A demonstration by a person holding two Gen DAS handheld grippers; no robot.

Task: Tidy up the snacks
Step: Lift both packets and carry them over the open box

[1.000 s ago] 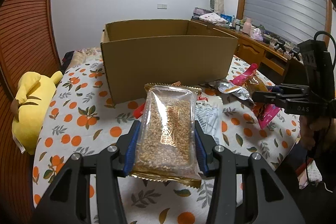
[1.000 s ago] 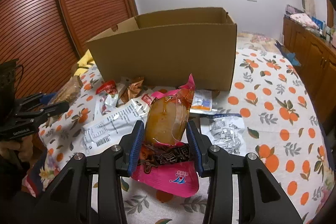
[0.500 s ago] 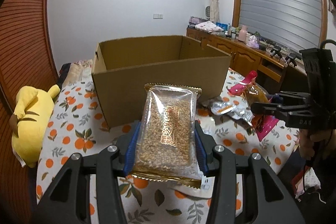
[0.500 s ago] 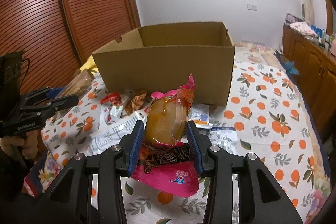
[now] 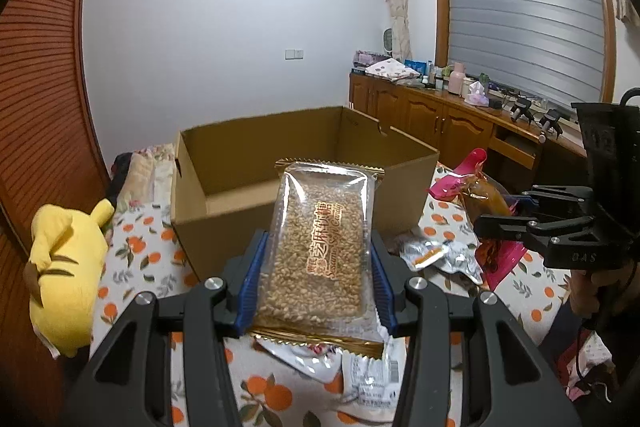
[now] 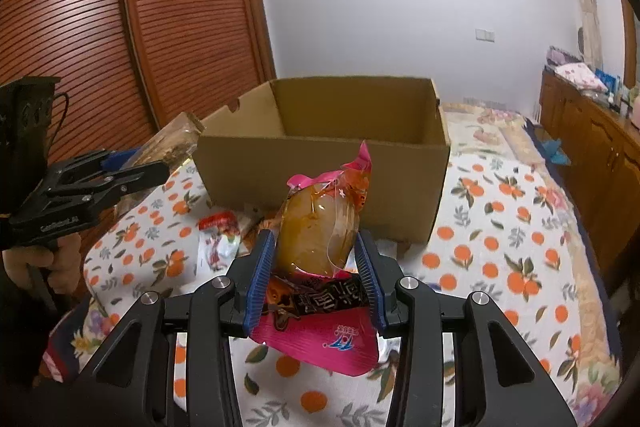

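My left gripper (image 5: 318, 259) is shut on a clear sesame candy pack (image 5: 320, 247) with gold ends, held up in front of the open cardboard box (image 5: 224, 227). My right gripper (image 6: 316, 251) is shut on a pink snack pack (image 6: 320, 227) with an amber clear window, also raised before the box (image 6: 400, 183). The box inside looks empty from both views. The right gripper shows in the left wrist view (image 5: 504, 223) with its pink pack (image 5: 472, 183). The left gripper shows in the right wrist view (image 6: 132, 173).
The box stands on a bed with an orange-print sheet (image 6: 500, 251). Loose snack packs lie before the box: silver ones (image 5: 440, 255) and a red-topped one (image 6: 218, 239). A yellow plush toy (image 5: 64, 267) lies at the left. A wooden cabinet (image 5: 440, 123) runs along the right wall.
Both grippers have risen with their packs and now look over the box's near wall into it. The grips have not changed.
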